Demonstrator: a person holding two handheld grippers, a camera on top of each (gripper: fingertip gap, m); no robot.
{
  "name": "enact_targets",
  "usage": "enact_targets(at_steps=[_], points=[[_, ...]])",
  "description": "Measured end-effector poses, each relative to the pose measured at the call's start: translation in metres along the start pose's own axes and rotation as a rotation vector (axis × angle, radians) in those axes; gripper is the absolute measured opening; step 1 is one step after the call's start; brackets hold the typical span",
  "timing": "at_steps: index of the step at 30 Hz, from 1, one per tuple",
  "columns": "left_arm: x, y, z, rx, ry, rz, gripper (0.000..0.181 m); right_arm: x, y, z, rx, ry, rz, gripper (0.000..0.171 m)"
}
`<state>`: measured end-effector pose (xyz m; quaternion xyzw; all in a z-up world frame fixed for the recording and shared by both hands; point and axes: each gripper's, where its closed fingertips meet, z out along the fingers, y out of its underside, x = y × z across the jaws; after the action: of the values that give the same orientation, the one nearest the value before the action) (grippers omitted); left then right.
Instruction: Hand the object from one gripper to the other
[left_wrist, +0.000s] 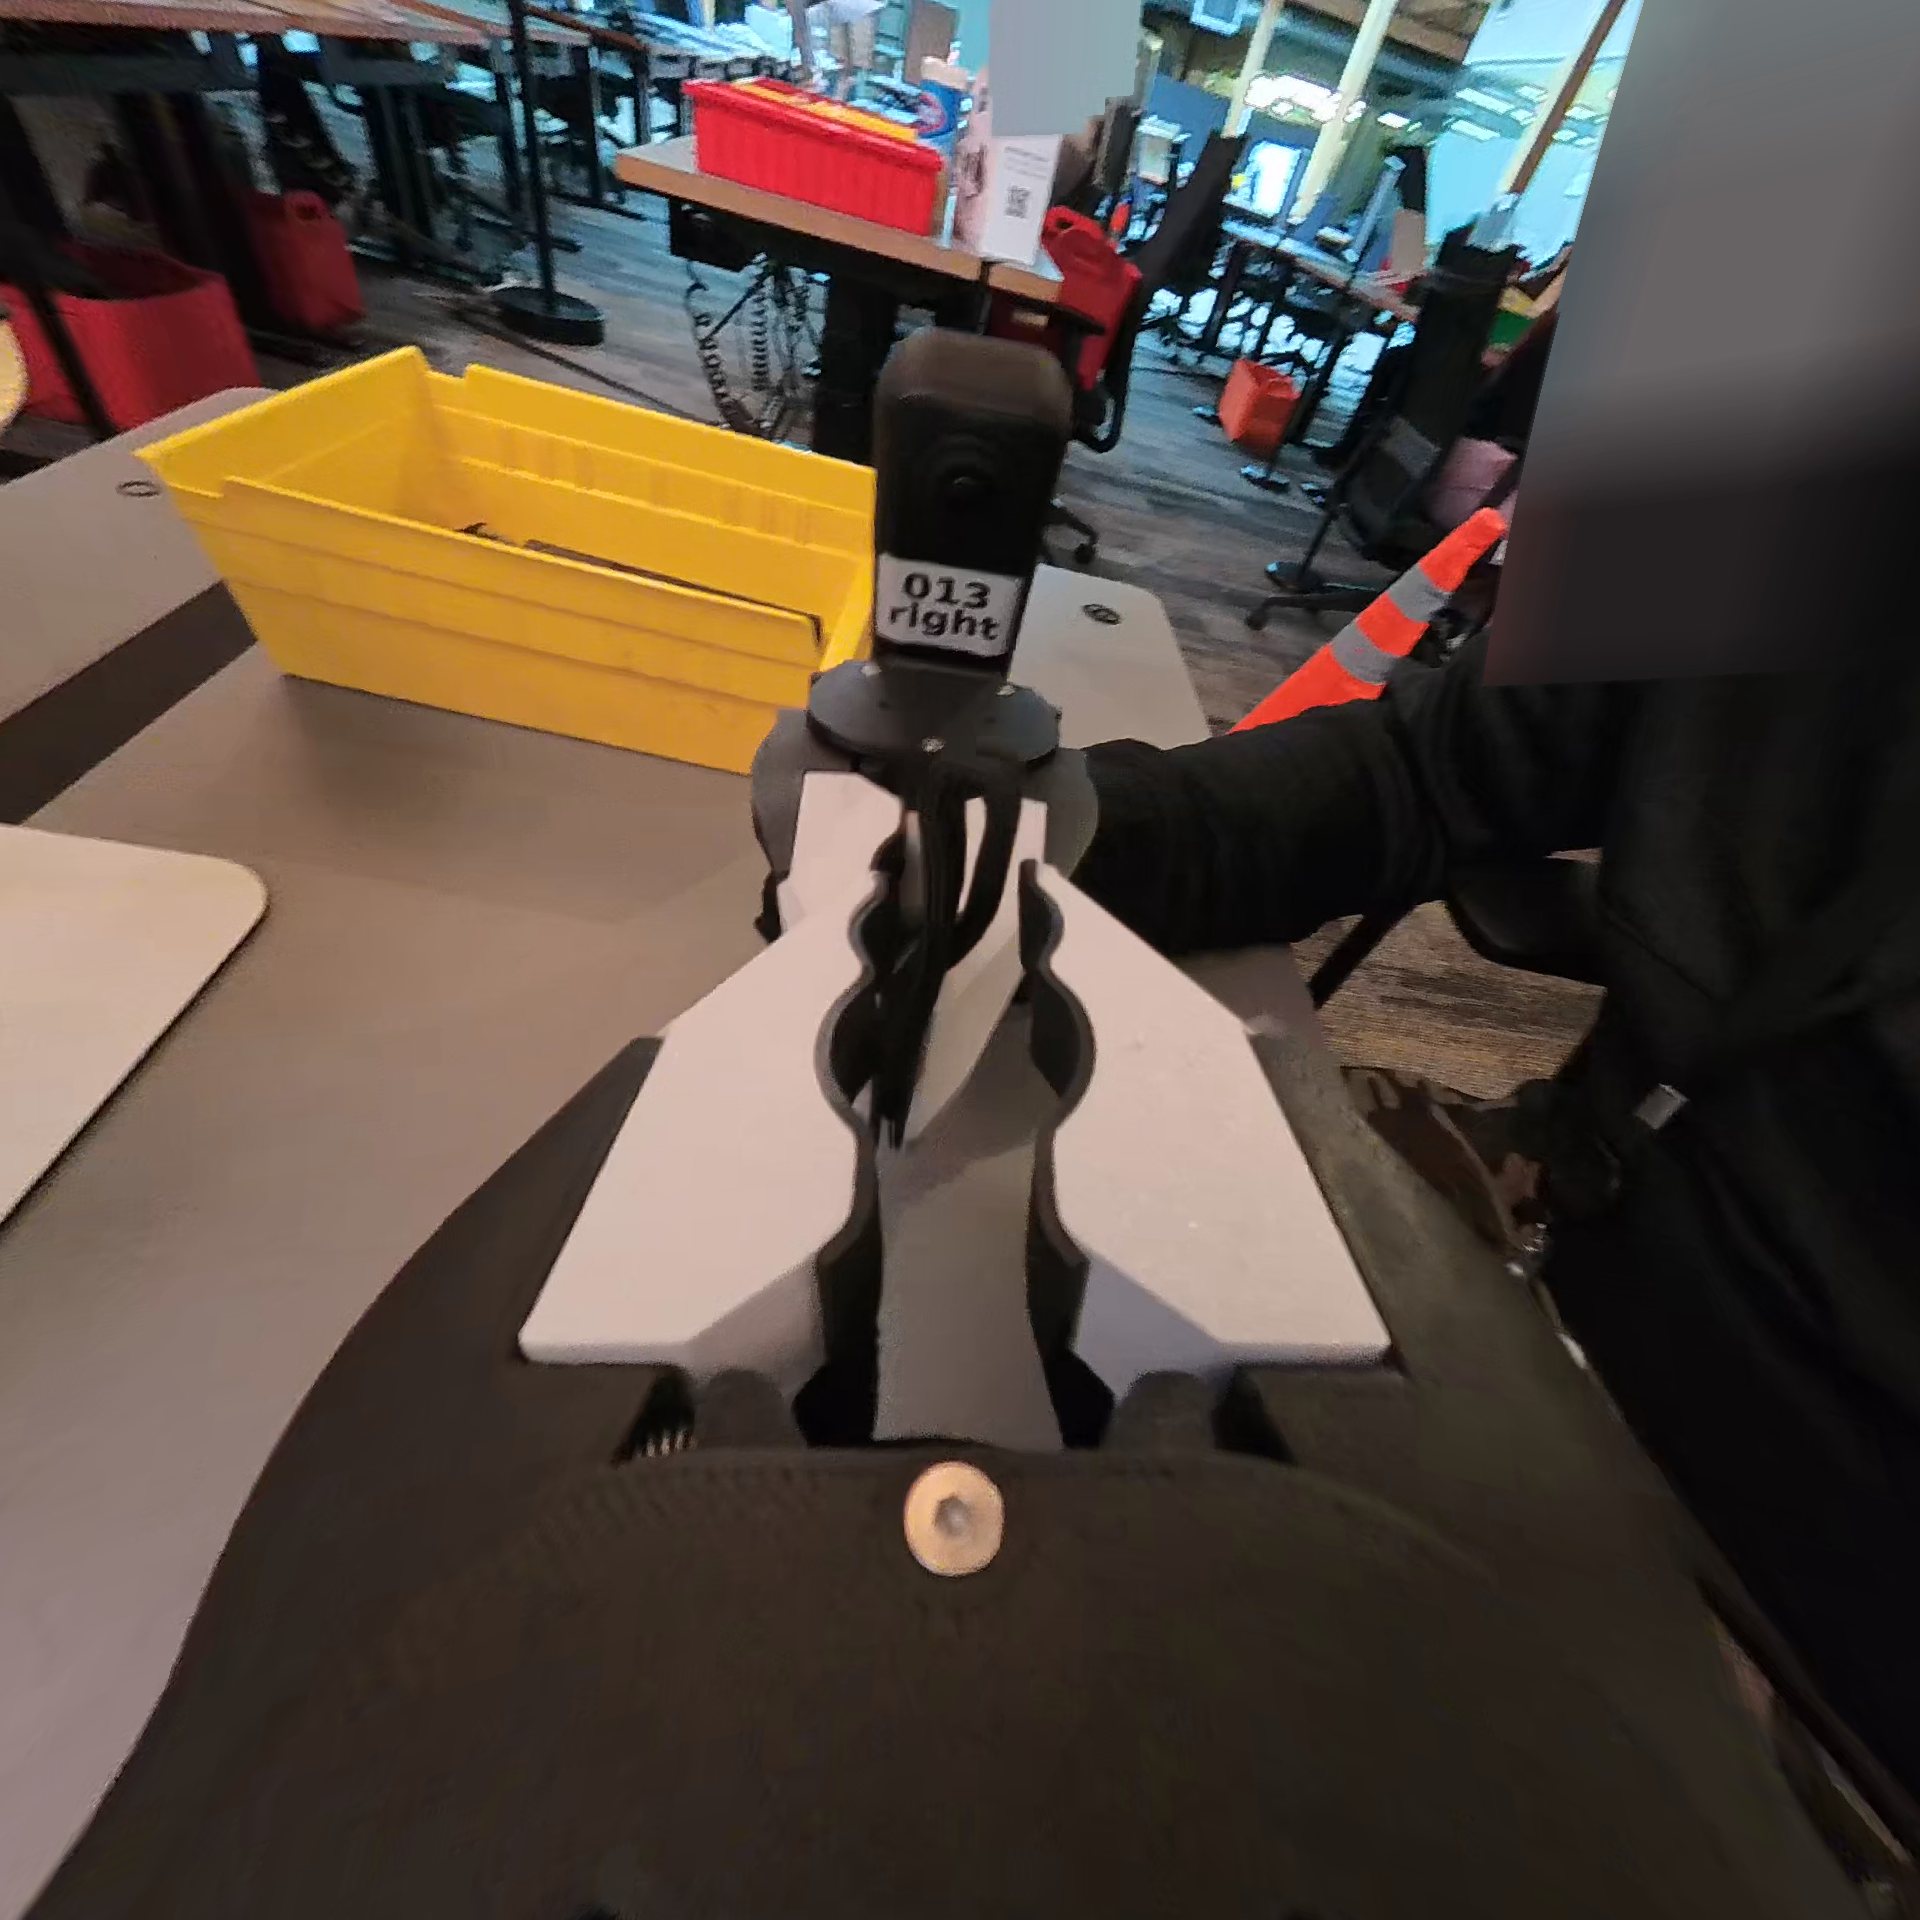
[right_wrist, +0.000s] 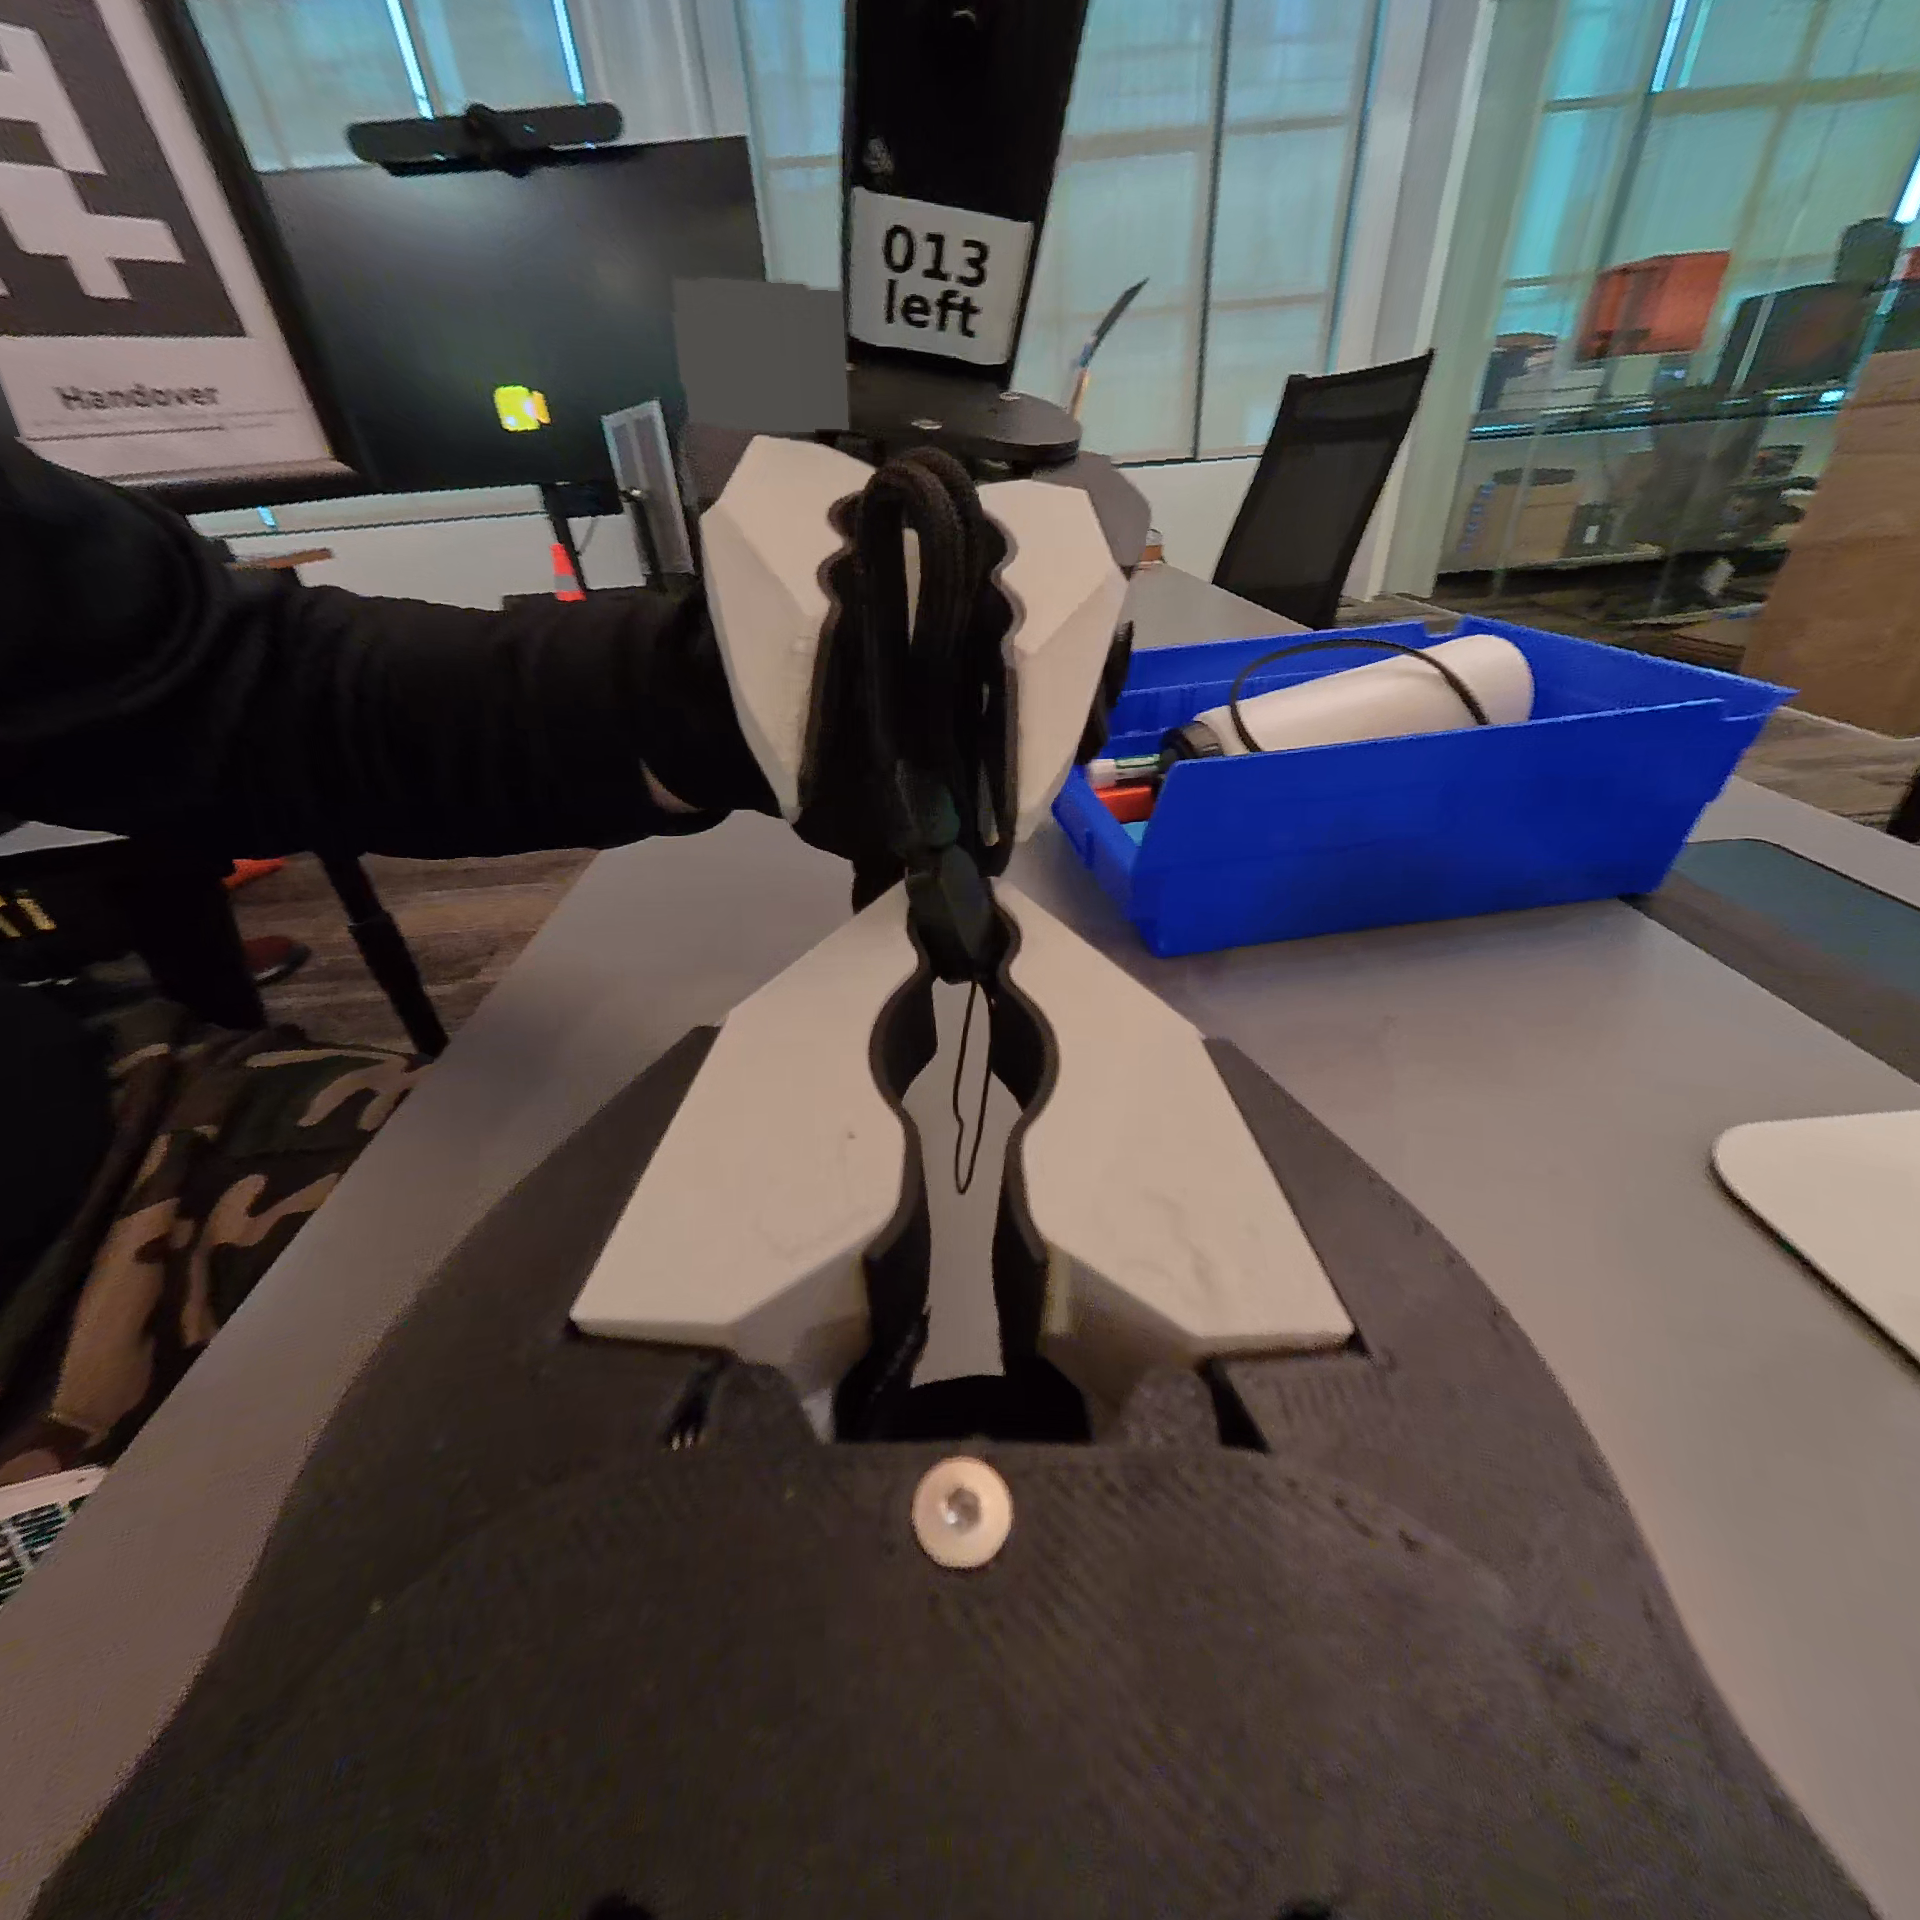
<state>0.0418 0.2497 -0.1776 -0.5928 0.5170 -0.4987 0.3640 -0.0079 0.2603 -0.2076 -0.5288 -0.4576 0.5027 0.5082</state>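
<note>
In the left wrist view, the left tongs stand narrow, with the black cord hanging in the gap at their tips. The right tongs face them at 12 o'clock, nose to nose above the counter. A yellow bin sits at 10 o'clock. One finger of the right tongs is largely hidden behind the left ones, so this view does not settle who bears the cord.

In the right wrist view, the left tongs at 12 o'clock look clamped on the bunched cord, whose loop stands up above them. The cord's toggle sits between the tips of the right tongs, which are narrow. Whether they pinch it cannot be told. A thin loop dangles down their gap. A blue bin lies at 2 o'clock.

The handover seems about halfway: the 2 tongs have met on the cord, and the release and pull-away remain.
</note>
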Motion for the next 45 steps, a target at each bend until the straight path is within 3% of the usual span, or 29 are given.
enact_targets(at_steps=[7,14,18,25,30,36,39,41,43,45], points=[[-0.01,0.007,-0.003,-0.001,-0.056,-0.049,0.043,0.026,0.005,-0.007,-0.089,0.204,-0.151,0.0],[-0.005,0.0,-0.019,0.122,0.119,-0.322,0.059,0.044,0.011,-0.014,-0.34,0.474,-0.692,0.0],[-0.007,0.013,-0.018,0.074,0.119,-0.379,0.063,0.043,0.012,-0.012,-0.401,0.535,-0.876,0.0],[-0.015,0.022,-0.015,-0.024,0.075,-0.416,0.051,0.046,0.015,-0.011,-0.476,0.595,-1.03,0.001],[-0.03,0.03,-0.021,-0.105,-0.053,-0.37,0.064,0.05,0.009,-0.017,-0.479,0.63,-1.046,0.001],[-0.013,0.053,-0.007,-0.236,0.02,-0.437,0.051,0.05,0.012,-0.015,-0.511,0.631,-1.1,0.001],[-0.008,0.057,-0.003,-0.262,0.049,-0.428,0.018,0.051,0.011,-0.017,-0.516,0.641,-1.113,0.001],[-0.009,0.056,-0.002,-0.245,0.041,-0.422,0.007,0.052,0.009,-0.018,-0.507,0.651,-1.119,0.001],[-0.013,0.056,-0.002,-0.237,0.016,-0.399,0.005,0.054,0.008,-0.018,-0.502,0.653,-1.103,0.01],[-0.021,0.055,-0.006,-0.22,-0.032,-0.38,0.005,0.06,0.012,-0.019,-0.509,0.659,-1.057,0.033]])
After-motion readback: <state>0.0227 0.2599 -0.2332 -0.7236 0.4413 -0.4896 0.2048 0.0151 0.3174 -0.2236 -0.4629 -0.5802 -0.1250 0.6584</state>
